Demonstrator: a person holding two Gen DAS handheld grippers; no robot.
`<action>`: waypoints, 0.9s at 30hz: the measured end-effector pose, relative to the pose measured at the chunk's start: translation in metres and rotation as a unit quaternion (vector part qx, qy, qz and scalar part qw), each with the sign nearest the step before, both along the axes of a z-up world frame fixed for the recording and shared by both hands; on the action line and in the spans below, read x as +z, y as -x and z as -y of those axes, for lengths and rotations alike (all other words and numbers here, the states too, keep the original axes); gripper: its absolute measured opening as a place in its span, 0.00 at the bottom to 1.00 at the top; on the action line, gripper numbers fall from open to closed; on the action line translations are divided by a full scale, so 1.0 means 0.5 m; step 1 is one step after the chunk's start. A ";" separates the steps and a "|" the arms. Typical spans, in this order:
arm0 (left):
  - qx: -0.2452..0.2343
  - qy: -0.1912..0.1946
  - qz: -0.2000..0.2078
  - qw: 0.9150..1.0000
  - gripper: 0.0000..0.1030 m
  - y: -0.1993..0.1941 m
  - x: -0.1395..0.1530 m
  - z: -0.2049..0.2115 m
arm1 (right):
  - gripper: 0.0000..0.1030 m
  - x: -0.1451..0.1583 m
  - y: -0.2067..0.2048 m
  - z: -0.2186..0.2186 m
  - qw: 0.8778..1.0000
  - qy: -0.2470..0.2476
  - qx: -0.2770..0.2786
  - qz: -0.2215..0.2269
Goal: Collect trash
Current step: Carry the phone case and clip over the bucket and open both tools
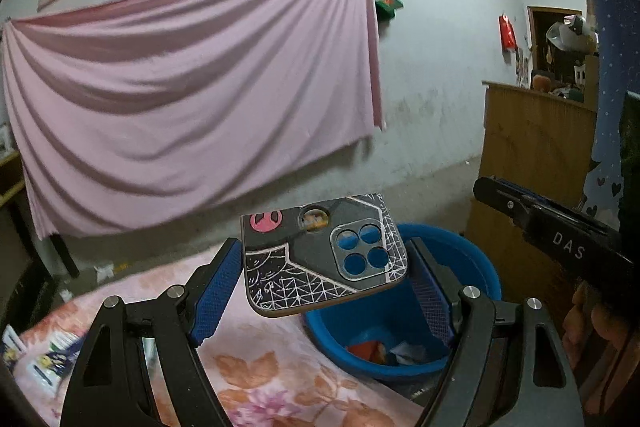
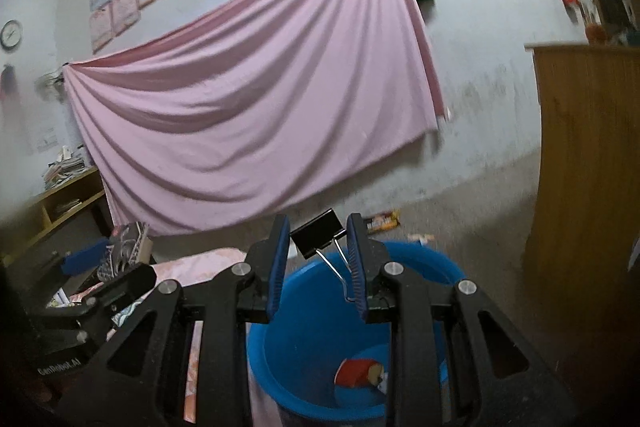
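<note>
My left gripper [image 1: 324, 251] is shut on a dark phone case [image 1: 320, 267] with white line drawings and a pink sticker. The blue pads press its two long edges. The case hangs over the near left rim of a blue basin [image 1: 472, 255]. My right gripper [image 2: 318, 227] is shut on a black binder clip [image 2: 316, 233], whose wire handles run back along the right pad. It hovers above the same blue basin [image 2: 304, 327]. A red wrapper [image 2: 358, 373] and other scraps lie in the basin's bottom. The phone case [image 2: 128, 243] also shows at the left of the right wrist view.
The basin stands on the floor beside a bed with a floral cover [image 1: 248, 367]. A wooden cabinet [image 2: 588, 167] rises on the right. A pink sheet [image 1: 180, 87] hangs on the far wall. A snack wrapper [image 2: 384, 221] lies on the floor behind the basin. A low shelf [image 2: 60, 203] stands left.
</note>
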State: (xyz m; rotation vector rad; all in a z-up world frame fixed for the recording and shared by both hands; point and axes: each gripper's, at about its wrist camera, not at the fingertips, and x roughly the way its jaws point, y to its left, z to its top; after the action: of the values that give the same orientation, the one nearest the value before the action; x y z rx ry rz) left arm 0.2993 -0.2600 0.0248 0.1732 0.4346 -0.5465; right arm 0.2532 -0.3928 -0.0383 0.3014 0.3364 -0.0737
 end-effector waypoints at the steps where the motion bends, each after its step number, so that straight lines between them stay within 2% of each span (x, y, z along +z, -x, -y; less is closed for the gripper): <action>1: -0.001 0.000 -0.010 1.000 0.75 -0.008 -0.005 0.006 | 0.54 -0.007 -0.006 0.004 1.000 -0.004 0.000 -0.012; 6: -0.009 -0.004 -0.054 0.998 0.75 -0.051 -0.018 0.040 | 0.54 -0.043 -0.033 0.020 0.998 -0.029 0.003 -0.061; 9: -0.011 -0.008 -0.070 0.997 0.75 -0.064 -0.028 0.049 | 0.55 -0.053 -0.038 0.028 0.996 -0.042 0.003 -0.074; 27: -0.008 -0.006 -0.112 0.994 0.76 -0.080 -0.056 0.042 | 0.56 -0.061 -0.043 0.034 0.995 -0.056 0.001 -0.088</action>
State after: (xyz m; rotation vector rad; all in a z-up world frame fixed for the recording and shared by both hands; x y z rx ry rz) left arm 0.3392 -0.2810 -0.0033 0.1274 0.6558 -0.5807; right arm 0.2747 -0.4100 -0.0688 0.4074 0.5165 -0.0807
